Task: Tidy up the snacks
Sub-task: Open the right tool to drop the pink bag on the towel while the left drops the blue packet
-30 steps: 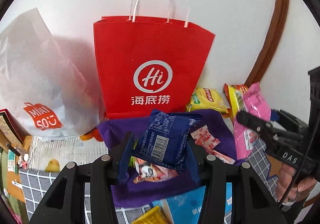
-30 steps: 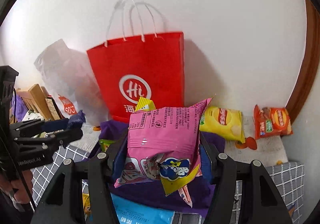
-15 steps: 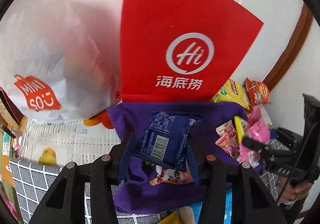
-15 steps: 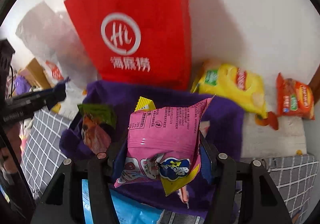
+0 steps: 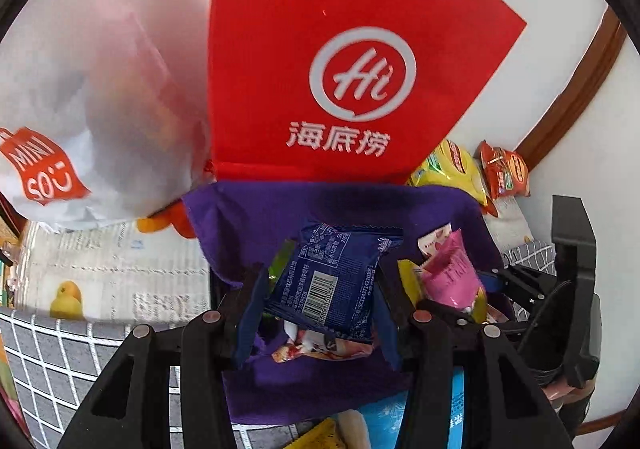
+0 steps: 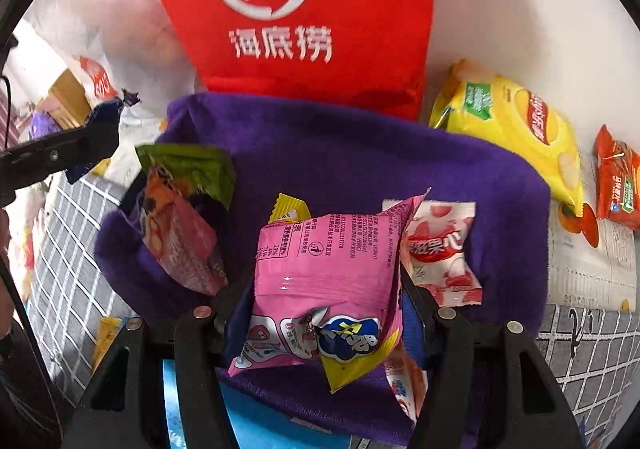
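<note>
Snacks are the job, and you carry one in each tool. Your left gripper (image 5: 320,301) is clamped on a dark blue packet (image 5: 330,281), its jaws pressing the packet's two sides so it stands upright with the barcode facing the camera. Your right gripper (image 6: 326,313) is clamped on a pink packet (image 6: 328,269) in the same way, and a yellow-and-blue wrapper (image 6: 352,345) appears pinched against the pink packet's lower edge, though you cannot tell whether it is a separate snack.

Both packets hang over the purple fabric bin (image 6: 400,153), which looks like the collecting place: in the right wrist view a green-topped packet (image 6: 180,209) leans against its wall at about 9 o'clock from the pink packet, and a strawberry-print packet (image 6: 440,249) lies at about 3 o'clock, touching it. Holding each packet by its sides, mouth of the bin below, likely lets you drop them straight in without crushing the others.

Beyond the bin at 12 o'clock stands a red paper bag (image 5: 340,69); a white plastic bag (image 5: 80,109) slumps at 10 o'clock in the left view. A yellow chip bag (image 6: 512,129) and an orange packet (image 6: 616,181) lie outside the bin at about 2 o'clock, probably yet to be gathered.
</note>
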